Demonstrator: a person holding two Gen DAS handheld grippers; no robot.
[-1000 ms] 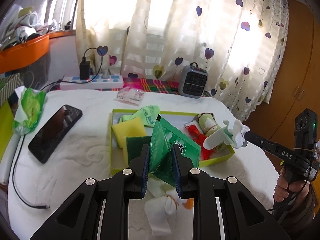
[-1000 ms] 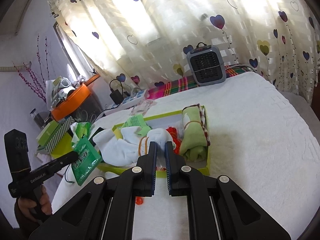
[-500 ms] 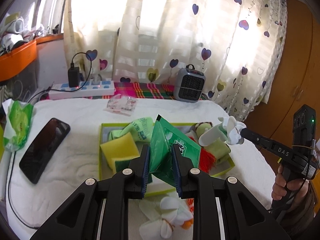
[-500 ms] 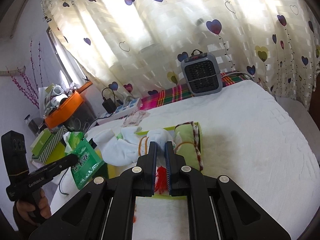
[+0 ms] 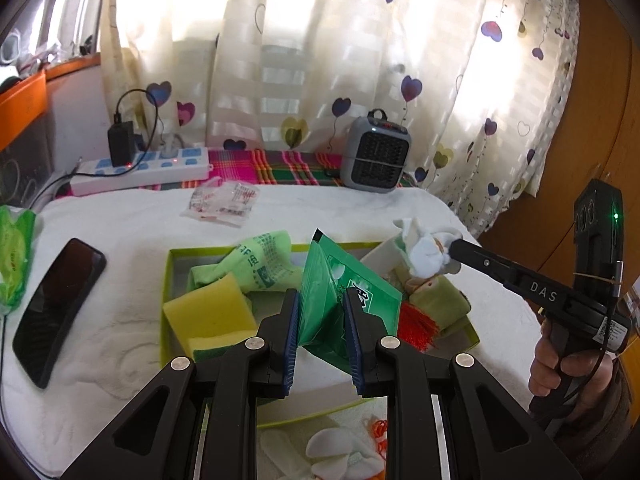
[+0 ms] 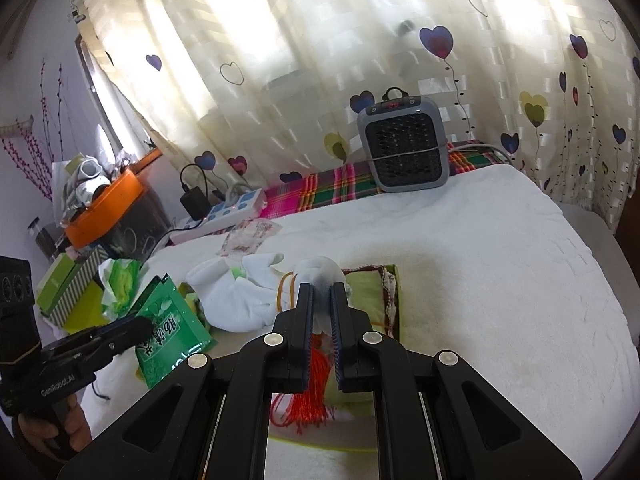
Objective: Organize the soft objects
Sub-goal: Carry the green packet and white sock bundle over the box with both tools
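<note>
Holding a green packet point(image 5: 340, 300) pinched upright in my left gripper point(image 5: 322, 332), I hover over the green box point(image 5: 166, 280); my right gripper point(image 6: 321, 320), clamped on white socks point(image 6: 240, 296), hangs above its right end.

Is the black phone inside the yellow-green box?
No, the flat black phone lies on the white fuzzy blanket, outside the shallow yellow-green cardboard box and to its left.
</note>
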